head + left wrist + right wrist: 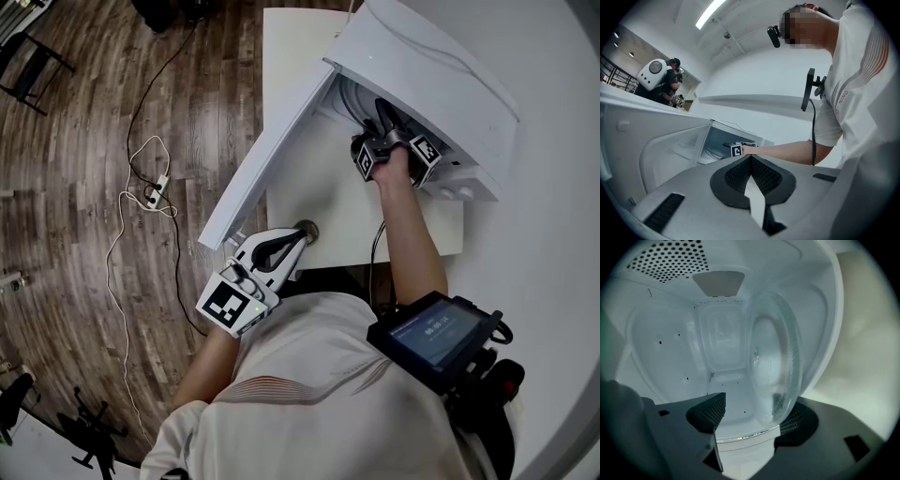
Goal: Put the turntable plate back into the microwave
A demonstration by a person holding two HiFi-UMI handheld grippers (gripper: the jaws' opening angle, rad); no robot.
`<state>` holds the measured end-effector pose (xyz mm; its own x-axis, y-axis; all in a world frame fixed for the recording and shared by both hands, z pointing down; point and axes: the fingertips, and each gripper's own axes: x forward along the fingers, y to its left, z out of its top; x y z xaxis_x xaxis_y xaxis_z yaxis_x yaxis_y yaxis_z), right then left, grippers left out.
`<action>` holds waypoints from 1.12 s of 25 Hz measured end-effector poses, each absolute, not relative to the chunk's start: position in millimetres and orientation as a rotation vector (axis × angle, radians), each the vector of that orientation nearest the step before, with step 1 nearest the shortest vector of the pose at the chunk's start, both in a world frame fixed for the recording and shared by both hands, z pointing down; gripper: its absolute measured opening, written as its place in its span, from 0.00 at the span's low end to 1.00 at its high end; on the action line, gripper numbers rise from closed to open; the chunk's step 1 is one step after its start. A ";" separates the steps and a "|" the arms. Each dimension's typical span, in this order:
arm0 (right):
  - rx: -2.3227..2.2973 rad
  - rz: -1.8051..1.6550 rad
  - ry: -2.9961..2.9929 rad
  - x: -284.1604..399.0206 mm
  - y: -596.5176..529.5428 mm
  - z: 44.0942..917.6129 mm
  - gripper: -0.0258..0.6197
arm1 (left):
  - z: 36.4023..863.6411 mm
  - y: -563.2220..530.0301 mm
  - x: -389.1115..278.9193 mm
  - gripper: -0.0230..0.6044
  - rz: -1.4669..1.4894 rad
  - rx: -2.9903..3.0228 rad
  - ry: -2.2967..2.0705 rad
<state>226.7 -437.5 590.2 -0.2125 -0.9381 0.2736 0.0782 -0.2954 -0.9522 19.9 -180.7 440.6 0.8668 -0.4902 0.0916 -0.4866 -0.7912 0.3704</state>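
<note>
— What sort of place was it?
— A lab-like workroom, not a home kitchen. The microwave (441, 84) sat on a bare white table (291, 56) above plank flooring (84, 206) strewn with a cable (117, 248) and a power strip (155, 191).
— And beyond the jaws of the left gripper (750, 159)?
— A ceiling strip light (710, 13) up-left, and people (670, 86) far left, one carrying a white pack (652, 74).

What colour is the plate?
The plate is clear glass; the right gripper view shows it best.

Turntable plate (776, 357): clear glass, round, raised rim. Being seen stood on edge, near upright, inside cavity (717, 348), toward 3 o'clock in right gripper view; lower rim near cavity's front edge.

Microwave (431, 75): white, at 1 o'clock in head view; door (272, 155) being seen swung open toward 7 o'clock.
</note>
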 end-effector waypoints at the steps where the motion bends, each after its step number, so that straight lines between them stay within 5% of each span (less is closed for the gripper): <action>1: -1.222 -1.640 1.129 225.1 -437.8 590.0 0.52 | 441.3 -180.6 19.1 0.05 -0.013 2.657 -0.724; 28: -1.107 -1.892 1.197 192.6 -417.7 612.3 0.52 | 444.4 -184.3 20.2 0.05 -0.026 2.644 -0.696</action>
<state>192.6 -417.7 612.3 -0.4459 -0.8371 0.3168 0.0726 -0.3866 -0.9194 20.2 -184.3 444.4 0.8757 -0.4756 0.0831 -0.4681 -0.7942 0.3875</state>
